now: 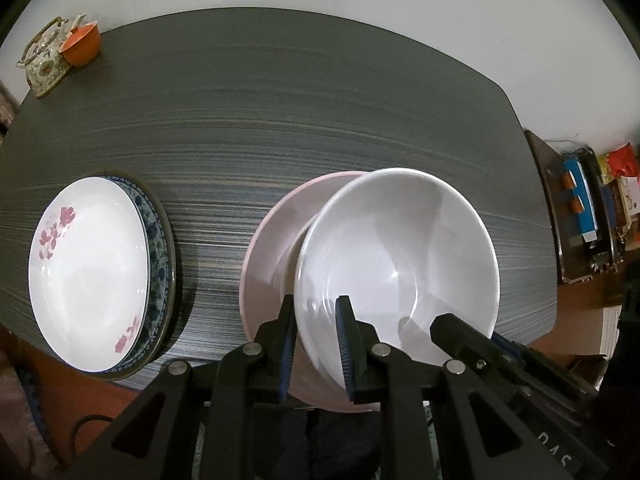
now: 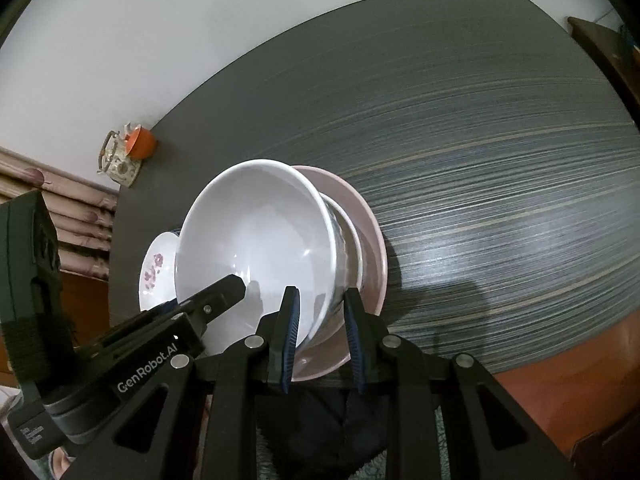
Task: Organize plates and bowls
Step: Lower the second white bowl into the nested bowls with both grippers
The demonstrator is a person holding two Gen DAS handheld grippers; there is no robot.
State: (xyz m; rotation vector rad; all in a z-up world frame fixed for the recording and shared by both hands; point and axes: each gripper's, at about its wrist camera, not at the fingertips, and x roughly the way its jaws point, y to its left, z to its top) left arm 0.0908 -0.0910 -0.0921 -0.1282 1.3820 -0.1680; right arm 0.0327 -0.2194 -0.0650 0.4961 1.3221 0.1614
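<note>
A plain white bowl hangs tilted over a shallow pink plate near the table's front edge. My left gripper is shut on the bowl's near-left rim, one pad inside and one outside. My right gripper is shut on the bowl's near-right rim the same way, above the pink plate. A second white rim shows under the bowl in the right wrist view. I cannot tell whether the bowl touches what lies below. To the left stands a stack with a white pink-flowered plate on a blue-patterned plate.
A floral teapot and an orange cup stand at the far left corner of the dark striped table. A cluttered brown shelf stands off the table's right side. A white wall runs behind.
</note>
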